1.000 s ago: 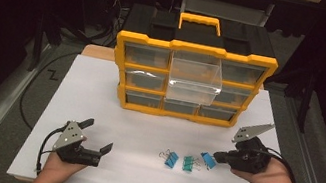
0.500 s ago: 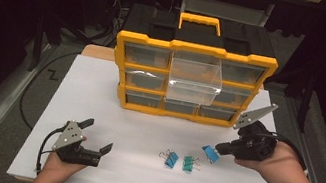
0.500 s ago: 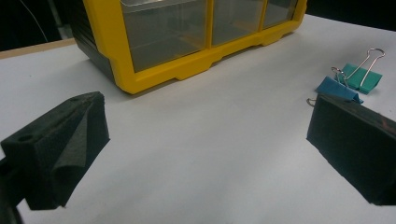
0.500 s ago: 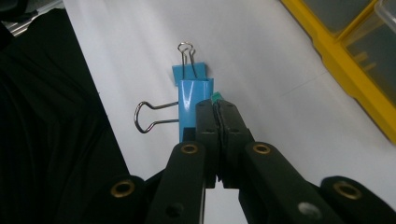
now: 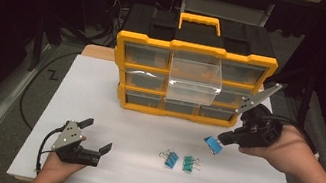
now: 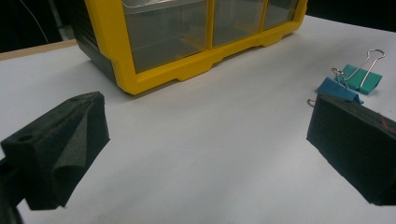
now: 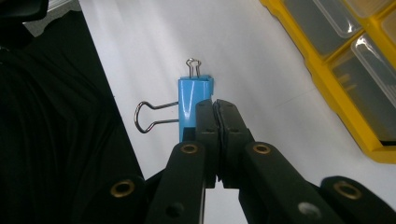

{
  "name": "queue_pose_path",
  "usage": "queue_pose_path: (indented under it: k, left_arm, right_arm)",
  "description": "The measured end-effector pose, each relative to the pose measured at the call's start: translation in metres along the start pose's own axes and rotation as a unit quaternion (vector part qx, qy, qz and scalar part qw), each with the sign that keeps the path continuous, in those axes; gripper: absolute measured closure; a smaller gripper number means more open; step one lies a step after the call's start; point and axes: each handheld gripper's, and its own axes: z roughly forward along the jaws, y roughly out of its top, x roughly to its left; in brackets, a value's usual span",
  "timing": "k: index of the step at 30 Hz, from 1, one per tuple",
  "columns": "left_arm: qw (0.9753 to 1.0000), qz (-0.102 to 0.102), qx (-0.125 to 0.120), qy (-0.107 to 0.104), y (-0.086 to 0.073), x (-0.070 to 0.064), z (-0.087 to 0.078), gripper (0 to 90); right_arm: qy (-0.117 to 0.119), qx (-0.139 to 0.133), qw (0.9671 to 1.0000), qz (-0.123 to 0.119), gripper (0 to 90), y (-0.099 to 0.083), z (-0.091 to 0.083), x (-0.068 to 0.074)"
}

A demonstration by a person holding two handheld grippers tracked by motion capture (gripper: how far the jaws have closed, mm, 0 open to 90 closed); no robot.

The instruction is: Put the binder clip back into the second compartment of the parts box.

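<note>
Lifted since the earlier frame, the right gripper (image 5: 223, 139) carries a blue binder clip (image 5: 213, 144) pinched in its jaws above the desk (image 5: 97, 105), heading, apparently, for the organizer's open drawer (image 5: 195, 81). Left gripper (image 5: 94, 136) rests idle, jaws wide, beside two clips (image 5: 179, 161) left on the desk.

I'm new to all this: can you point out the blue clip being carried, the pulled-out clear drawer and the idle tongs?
blue clip (image 5: 213, 144), high view, on its blue body.
clear drawer (image 5: 195, 81), high view, on its front wall.
left tongs (image 5: 97, 135), high view, between the open tips.

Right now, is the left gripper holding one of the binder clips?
No, the left gripper sits open on the white table with nothing between its jaws; the two loose binder clips lie apart from it.
</note>
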Motion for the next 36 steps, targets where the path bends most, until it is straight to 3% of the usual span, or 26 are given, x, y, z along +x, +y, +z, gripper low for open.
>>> queue_pose_path:
  k: [15, 36]
  left_arm:
    - [1.0, -0.002, -0.003, -0.001, 0.0, 0.002, -0.002, 0.2]
    - [1.0, -0.001, -0.005, -0.005, 0.0, 0.002, -0.003, 0.1]
  right_arm:
    - [0.0, 0.007, 0.9999, -0.01, 90.0, 0.027, -0.029, -0.001]
    - [-0.008, 0.004, 0.9996, -0.025, 90.0, 0.064, -0.082, 0.008]
